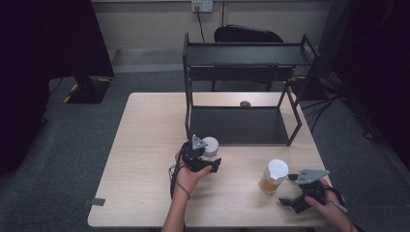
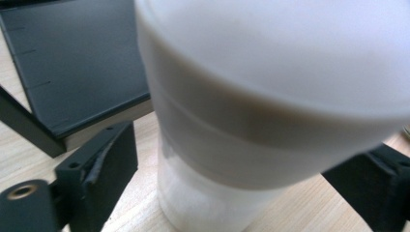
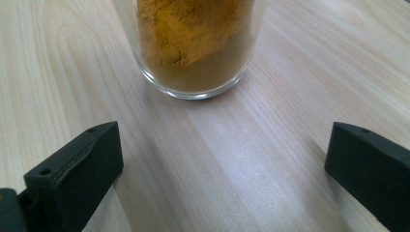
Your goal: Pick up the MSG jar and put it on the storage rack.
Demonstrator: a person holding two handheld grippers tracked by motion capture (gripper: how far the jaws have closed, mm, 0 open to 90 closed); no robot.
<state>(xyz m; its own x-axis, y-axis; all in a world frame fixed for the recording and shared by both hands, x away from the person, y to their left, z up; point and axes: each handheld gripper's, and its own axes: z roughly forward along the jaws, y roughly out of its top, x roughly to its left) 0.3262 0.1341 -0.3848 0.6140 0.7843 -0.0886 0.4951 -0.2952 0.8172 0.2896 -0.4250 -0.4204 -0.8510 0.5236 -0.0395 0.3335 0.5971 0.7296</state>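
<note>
In the left gripper view the white jar (image 2: 251,111) is blurred and cut off at top and bottom. The left tongs (image 1: 205,157), hand reaching in from the near edge of the desk (image 1: 145,145), straddle it in front of the black shelf rack (image 1: 241,123); whether the pads press I cannot tell. The right tongs (image 1: 292,191) gape wide, near-right of the spice jar (image 1: 274,176).

At frame centre the left gripper (image 1: 207,157) brackets a white jar (image 1: 210,146); at lower right, the right gripper (image 1: 290,193) sits beside a white-lidded jar (image 1: 274,176).
</note>
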